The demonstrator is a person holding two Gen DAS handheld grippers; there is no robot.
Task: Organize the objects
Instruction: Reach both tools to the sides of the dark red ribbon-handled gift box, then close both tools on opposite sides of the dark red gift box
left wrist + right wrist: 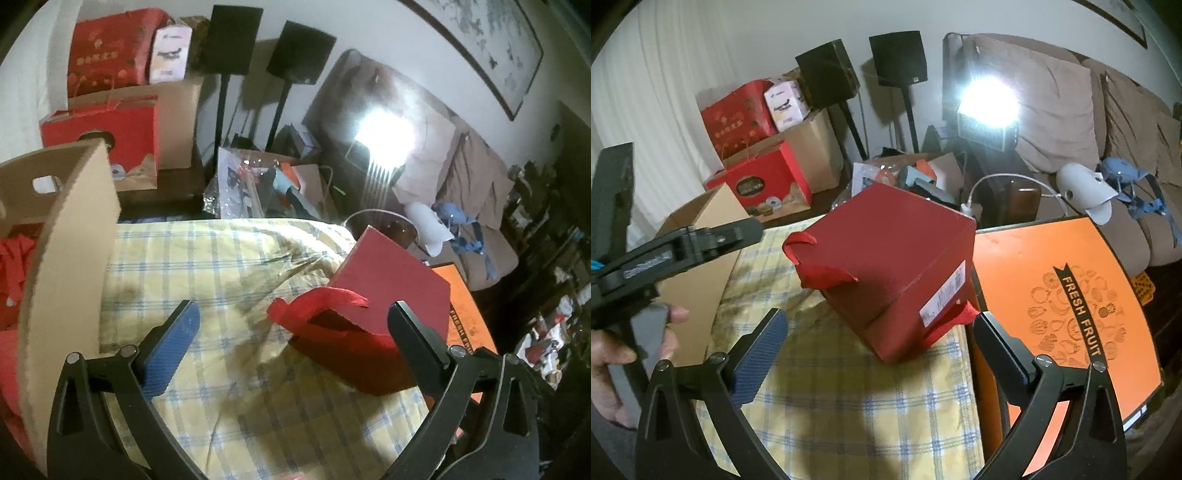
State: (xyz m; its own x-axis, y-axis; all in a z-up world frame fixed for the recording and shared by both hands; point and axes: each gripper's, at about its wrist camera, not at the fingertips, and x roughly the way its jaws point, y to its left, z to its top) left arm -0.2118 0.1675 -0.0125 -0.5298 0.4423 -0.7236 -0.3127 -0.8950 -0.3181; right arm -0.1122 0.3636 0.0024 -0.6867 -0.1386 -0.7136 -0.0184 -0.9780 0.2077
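Observation:
A dark red box [886,251] with red ribbon handles [827,275] lies tilted on the yellow checked cloth [849,398]; nothing holds it. My right gripper [879,319] is open just in front of it, its right finger close to the ribbon by the white label [943,295]. In the left wrist view the same red box [391,280] sits ahead and to the right, with its ribbon [317,301] between the fingers of my open left gripper [293,321]. The right wrist view shows the left gripper [746,229] from the side, held by a hand [624,354].
An open cardboard box [70,258] holding red items stands at the left of the cloth. An orange "FRESH FRUIT" box [1052,295] lies right of the red box. Behind are red gift boxes [764,184], two speakers on stands [897,59], a bright lamp [988,99] and a sofa [1071,110].

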